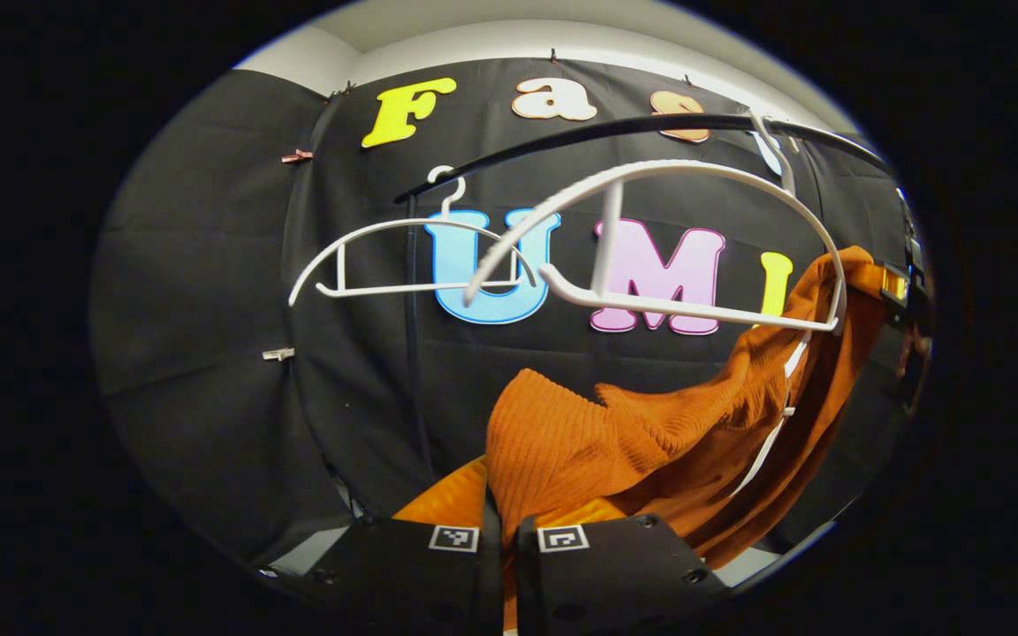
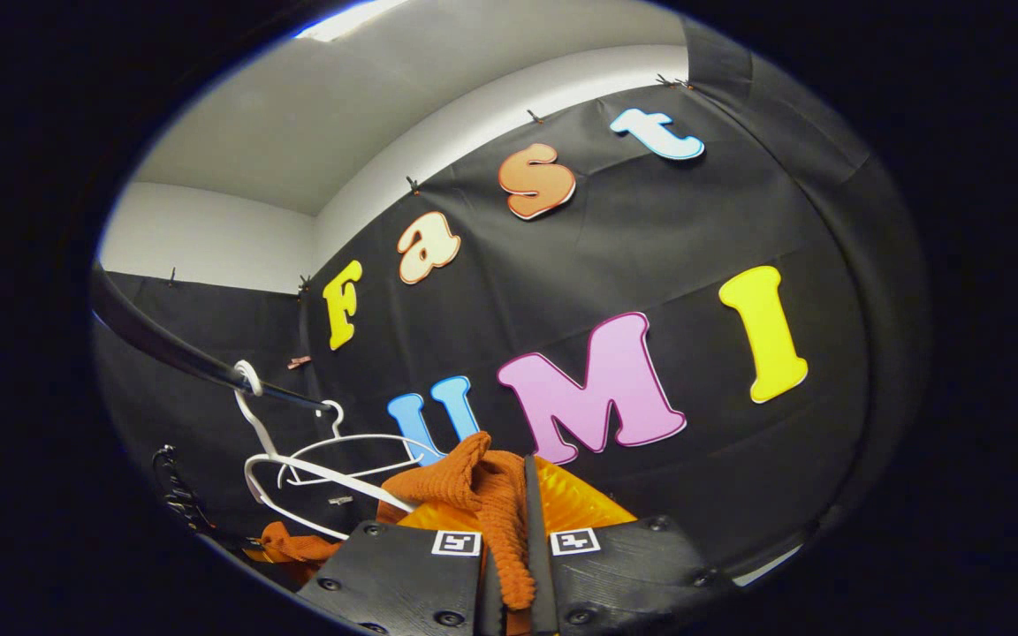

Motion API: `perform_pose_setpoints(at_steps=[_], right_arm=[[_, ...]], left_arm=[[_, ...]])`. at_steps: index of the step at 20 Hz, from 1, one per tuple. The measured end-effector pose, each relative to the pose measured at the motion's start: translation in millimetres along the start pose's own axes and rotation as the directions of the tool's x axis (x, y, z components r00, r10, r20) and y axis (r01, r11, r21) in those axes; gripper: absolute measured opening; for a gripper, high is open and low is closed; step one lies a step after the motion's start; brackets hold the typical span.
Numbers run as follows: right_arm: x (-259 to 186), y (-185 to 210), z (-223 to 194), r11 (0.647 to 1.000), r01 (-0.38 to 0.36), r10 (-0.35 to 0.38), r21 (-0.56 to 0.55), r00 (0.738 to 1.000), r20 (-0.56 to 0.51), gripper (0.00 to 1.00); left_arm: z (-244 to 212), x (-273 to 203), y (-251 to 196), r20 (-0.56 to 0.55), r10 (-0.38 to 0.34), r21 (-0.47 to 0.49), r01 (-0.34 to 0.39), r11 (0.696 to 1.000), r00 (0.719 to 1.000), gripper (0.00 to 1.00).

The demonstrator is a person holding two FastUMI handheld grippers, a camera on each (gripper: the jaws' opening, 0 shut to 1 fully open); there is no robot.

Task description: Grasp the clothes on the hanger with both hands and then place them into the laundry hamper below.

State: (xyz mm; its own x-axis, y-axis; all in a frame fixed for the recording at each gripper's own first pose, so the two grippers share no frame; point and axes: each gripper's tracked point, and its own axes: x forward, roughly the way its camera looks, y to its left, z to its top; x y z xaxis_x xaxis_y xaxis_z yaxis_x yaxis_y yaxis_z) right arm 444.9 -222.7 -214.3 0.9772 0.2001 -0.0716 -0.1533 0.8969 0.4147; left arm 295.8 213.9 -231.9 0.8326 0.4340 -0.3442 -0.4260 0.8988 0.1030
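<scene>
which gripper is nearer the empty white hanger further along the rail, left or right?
Left, as far as the views show. From the left gripper, shut on the orange sweater, the empty hanger hangs close ahead. From the right gripper, also clamping the sweater, it sits small and farther off.

Left gripper and right gripper, fingers closed.

Lighting: dim booth, even, soft. Source: bright ceiling strip above the pale wall. Glare: faint sheen along the black rail. Distortion: strong fisheye, rail and white hanger bowed. Focus: sharp; edges below the strip darken.
</scene>
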Motion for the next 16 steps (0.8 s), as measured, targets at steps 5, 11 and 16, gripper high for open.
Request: perform_pose_setpoints(at_steps=[5, 11, 16], right_arm=[[-20.1, -31.3, -37.5, 0.995, 0.089, -0.093, -0.049, 0.991, -0.092, 0.14], [-48.4, -59.9, -93.6, 0.982, 0.19, -0.19, -0.018, 0.958, -0.215, 0.14], [-79.3, -32.2, -152.4, 0.983, 0.17, -0.136, 0.062, 0.919, -0.37, 0.14]], left_arm=[[-9.1, -4.2, -25.6, -0.033, -0.051, -0.021, 0.05, 0.999, 0.998, 0.1], [-27.9, -17.6, -51.5, -0.076, -0.097, -0.021, 0.096, 0.995, 0.992, 0.1], [-49.4, -26.1, -78.9, -0.131, -0.146, -0.026, 0.144, 0.989, 0.981, 0.1]])
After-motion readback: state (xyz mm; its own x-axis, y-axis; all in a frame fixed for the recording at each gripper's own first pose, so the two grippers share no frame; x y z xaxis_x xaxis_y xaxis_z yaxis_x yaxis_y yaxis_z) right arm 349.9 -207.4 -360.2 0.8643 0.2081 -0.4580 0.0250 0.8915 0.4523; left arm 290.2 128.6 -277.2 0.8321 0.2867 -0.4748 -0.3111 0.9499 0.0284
